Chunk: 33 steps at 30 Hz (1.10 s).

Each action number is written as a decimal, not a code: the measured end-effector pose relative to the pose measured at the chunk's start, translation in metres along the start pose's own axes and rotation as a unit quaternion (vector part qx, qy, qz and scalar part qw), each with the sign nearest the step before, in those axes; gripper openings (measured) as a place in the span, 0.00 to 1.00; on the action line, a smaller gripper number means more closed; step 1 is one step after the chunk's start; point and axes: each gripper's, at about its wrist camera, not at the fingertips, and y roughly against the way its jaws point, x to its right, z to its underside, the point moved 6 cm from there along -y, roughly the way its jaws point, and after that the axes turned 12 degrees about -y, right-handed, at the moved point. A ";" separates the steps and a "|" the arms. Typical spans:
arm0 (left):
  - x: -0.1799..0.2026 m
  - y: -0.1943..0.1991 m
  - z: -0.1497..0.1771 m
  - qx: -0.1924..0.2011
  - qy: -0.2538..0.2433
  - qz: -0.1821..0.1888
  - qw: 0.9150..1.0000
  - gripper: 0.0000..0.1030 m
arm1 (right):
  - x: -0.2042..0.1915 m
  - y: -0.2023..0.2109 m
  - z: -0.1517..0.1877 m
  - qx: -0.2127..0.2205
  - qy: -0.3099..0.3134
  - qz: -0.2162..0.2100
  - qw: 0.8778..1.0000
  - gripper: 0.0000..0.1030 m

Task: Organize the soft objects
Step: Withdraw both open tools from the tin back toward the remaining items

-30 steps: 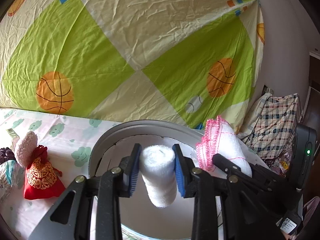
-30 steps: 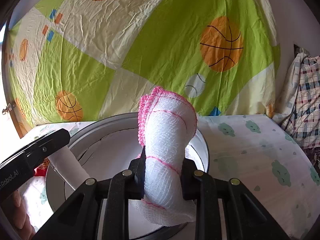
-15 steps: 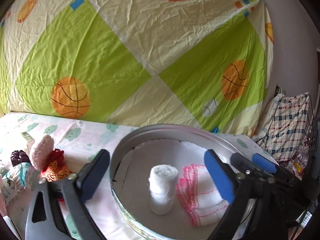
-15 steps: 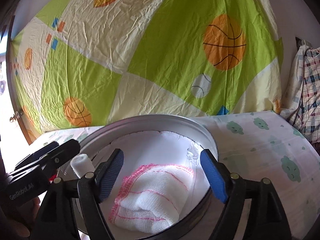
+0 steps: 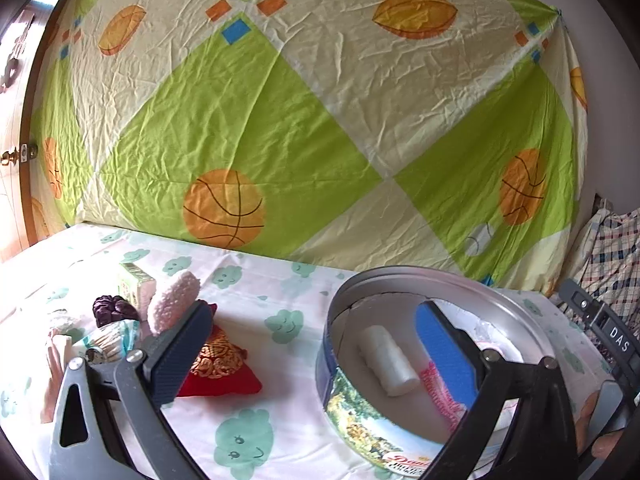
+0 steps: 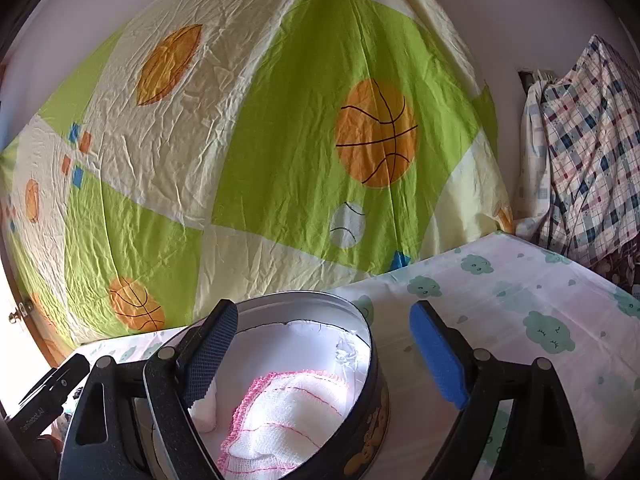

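Newly nearer cloud-print bedsheet (image 5: 280, 304), sports-print backdrop (image 5: 280, 120)

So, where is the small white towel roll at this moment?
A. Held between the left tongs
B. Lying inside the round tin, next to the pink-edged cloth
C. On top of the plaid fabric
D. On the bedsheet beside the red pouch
B: the white towel roll lies on its side inside the round tin, beside the pink-edged cloth; both tongs are open and hold nothing.
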 end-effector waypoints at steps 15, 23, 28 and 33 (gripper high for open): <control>-0.018 0.015 0.023 -0.008 -0.028 -0.025 0.999 1.00 | 0.003 0.021 0.009 0.045 -0.039 0.023 0.998 0.87; -0.030 0.022 0.027 -0.010 -0.010 -0.016 1.000 1.00 | 0.006 0.027 0.022 0.032 -0.056 0.038 0.997 0.87; -0.031 0.032 0.029 -0.002 -0.020 -0.015 1.000 1.00 | -0.002 0.040 0.028 0.042 -0.043 0.037 0.997 0.87; -0.037 0.043 0.030 0.008 -0.023 -0.009 1.000 1.00 | -0.010 0.053 0.030 0.062 -0.031 0.039 0.997 0.87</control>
